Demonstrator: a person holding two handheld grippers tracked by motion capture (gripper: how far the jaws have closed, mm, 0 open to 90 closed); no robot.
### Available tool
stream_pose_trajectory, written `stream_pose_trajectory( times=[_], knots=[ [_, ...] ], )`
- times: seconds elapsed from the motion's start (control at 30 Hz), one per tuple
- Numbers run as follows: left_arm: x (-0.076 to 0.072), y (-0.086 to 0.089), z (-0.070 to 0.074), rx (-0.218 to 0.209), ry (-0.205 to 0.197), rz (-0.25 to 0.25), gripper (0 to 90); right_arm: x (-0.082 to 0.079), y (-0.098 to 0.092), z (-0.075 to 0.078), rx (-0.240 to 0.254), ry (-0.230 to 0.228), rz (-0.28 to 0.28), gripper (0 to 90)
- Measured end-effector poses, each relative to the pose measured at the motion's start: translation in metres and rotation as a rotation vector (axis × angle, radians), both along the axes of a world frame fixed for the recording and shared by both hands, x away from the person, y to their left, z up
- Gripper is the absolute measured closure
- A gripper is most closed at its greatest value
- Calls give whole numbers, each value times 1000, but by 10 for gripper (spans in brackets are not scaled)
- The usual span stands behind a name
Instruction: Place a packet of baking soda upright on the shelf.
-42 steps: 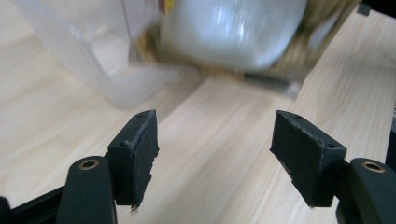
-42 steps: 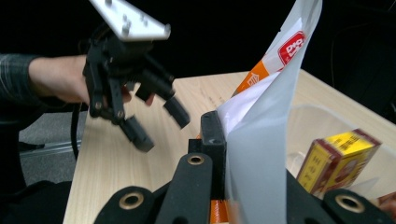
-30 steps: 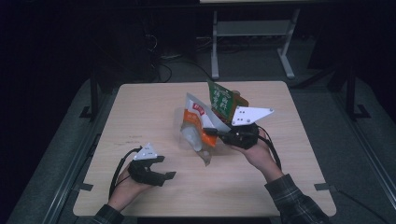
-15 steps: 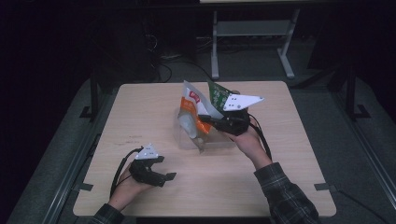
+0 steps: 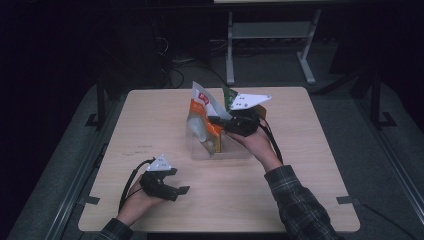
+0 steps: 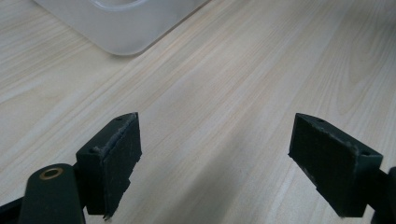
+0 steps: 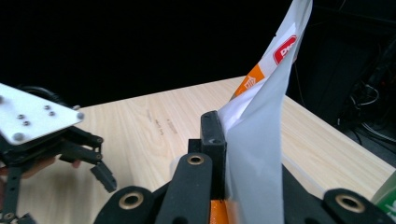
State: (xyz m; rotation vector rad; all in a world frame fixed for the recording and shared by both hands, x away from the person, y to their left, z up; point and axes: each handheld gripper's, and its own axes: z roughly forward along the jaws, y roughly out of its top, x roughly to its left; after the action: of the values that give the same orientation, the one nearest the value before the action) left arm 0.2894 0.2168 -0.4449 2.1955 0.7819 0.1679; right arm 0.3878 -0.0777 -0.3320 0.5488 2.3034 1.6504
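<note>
A white and orange snack bag (image 5: 201, 106) stands up out of a clear plastic bin (image 5: 235, 151) at the table's middle. My right gripper (image 5: 214, 120) is shut on the bag's side; in the right gripper view the white film (image 7: 261, 149) is pinched between the jaws of the right gripper (image 7: 224, 128). A green bag (image 5: 229, 95) sits behind it. My left gripper (image 5: 179, 191) rests near the front left, apart from the bin. Its jaws have just been opening, and the left gripper (image 6: 215, 158) is open over bare wood with nothing between them.
The clear bin's corner (image 6: 121, 28) lies just ahead of the left jaws. The wooden table (image 5: 310, 150) has free room right of the bin and along the front. A metal stand (image 5: 270, 35) is on the dark floor beyond the table.
My right hand has moved left and away from the person, carrying the white and orange bag with it. The left hand has stayed in place.
</note>
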Motion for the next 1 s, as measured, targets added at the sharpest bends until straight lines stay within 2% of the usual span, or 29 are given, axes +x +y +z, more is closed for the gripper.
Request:
stream_pose_trajectory(
  times=[0.4,0.43,0.6,0.77,1.0],
  knots=[
    [0,-2,-1,18,11,-19,163,15,9,4,-38,-17,-25,900],
    [-1,-3,-2,8,20,-10,163,16,9,3,-40,-15,-27,900],
    [0,-3,-2,20,14,-25,162,20,12,-1,-46,-7,-30,900],
    [-1,-5,-3,12,18,-22,162,22,16,-7,-54,5,-33,900],
    [-1,-5,-3,17,19,-28,162,24,21,-22,-85,31,-31,900]
  ],
)
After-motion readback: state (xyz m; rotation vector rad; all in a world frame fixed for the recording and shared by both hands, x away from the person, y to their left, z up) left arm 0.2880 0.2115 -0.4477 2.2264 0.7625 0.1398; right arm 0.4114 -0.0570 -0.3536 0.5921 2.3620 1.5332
